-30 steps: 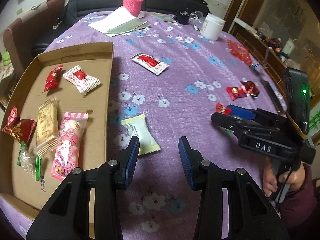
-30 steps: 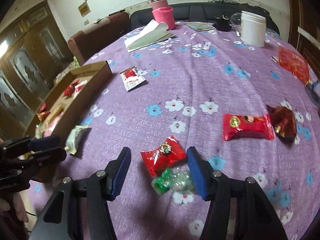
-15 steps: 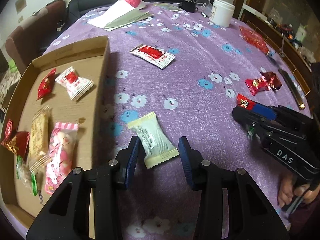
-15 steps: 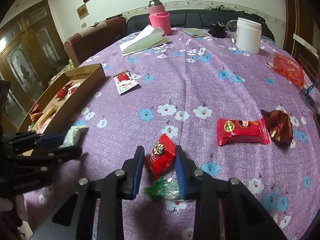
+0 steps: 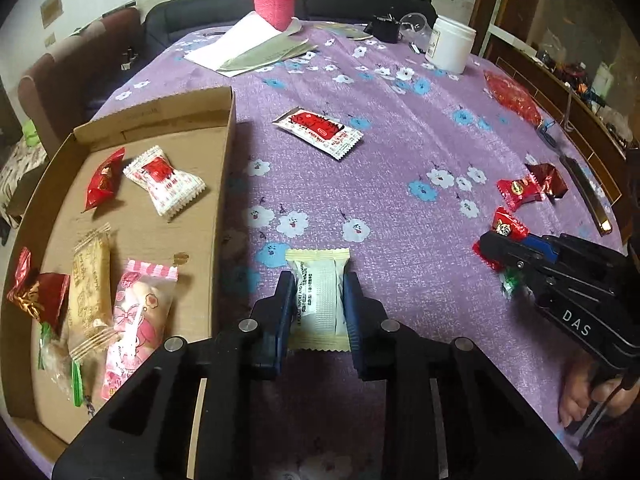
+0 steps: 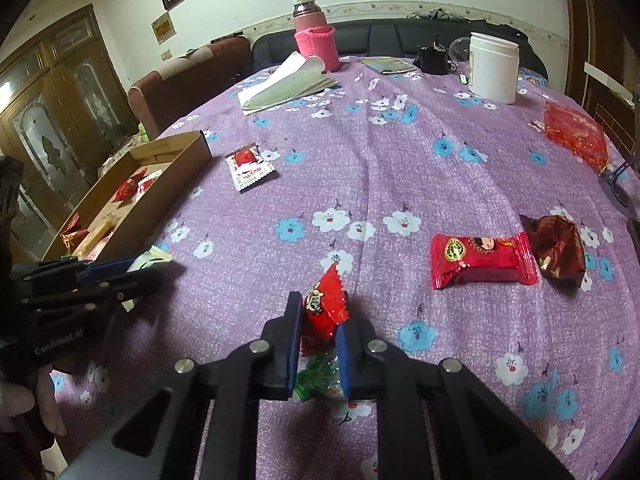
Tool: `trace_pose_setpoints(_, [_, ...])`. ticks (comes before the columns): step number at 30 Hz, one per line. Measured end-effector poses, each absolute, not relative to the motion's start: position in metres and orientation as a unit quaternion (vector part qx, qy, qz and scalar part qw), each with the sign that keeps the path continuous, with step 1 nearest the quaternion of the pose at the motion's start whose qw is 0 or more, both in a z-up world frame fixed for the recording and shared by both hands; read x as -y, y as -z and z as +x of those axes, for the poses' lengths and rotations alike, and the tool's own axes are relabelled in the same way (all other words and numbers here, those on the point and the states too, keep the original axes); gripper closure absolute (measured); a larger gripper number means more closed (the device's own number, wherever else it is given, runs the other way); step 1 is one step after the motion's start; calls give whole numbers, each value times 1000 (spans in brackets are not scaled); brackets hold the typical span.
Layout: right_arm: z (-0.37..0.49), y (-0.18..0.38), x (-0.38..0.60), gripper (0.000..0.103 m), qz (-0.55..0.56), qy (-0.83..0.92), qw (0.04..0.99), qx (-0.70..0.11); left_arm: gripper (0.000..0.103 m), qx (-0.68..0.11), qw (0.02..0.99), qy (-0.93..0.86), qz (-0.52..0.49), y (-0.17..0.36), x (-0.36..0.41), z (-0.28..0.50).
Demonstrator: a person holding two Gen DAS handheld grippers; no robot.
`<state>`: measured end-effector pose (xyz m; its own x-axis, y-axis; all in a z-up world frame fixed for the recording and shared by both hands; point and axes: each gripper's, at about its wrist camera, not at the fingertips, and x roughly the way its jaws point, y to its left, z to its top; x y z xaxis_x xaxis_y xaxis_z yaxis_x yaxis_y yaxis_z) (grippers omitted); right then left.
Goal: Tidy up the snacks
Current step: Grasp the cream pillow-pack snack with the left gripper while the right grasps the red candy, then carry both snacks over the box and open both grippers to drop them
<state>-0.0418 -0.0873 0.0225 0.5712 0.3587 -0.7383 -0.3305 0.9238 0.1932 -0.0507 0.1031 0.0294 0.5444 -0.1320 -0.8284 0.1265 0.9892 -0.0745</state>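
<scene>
Snacks lie scattered over my purple flowered bench [image 5: 400, 152]. My left claw [image 5: 319, 304] is clenched on a cream packet [image 5: 318, 300], pinched at both long sides, at 3 o'clock of the cardboard tray [image 5: 224, 160] and just beside its wall. Several wrapped snacks lie in the tray. My right claw [image 6: 318, 338] is clenched on a small red candy [image 6: 325, 306], which stands tilted with a green-wrapped sweet [image 6: 318, 376] beneath it. At 2 o'clock of that candy a red packet [image 6: 482, 260] touches a dark brown wrapper [image 6: 558, 246].
</scene>
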Motion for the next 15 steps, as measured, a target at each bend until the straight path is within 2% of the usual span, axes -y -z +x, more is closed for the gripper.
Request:
trace_pose_setpoints(8, [-47, -31, 95, 85, 41, -203, 894, -398, 79, -446, 888, 99, -45, -49, -111, -63])
trace_pose_setpoints(15, [-47, -33, 96, 85, 41, -195, 898, -392, 79, -421, 896, 98, -105, -73, -150, -83])
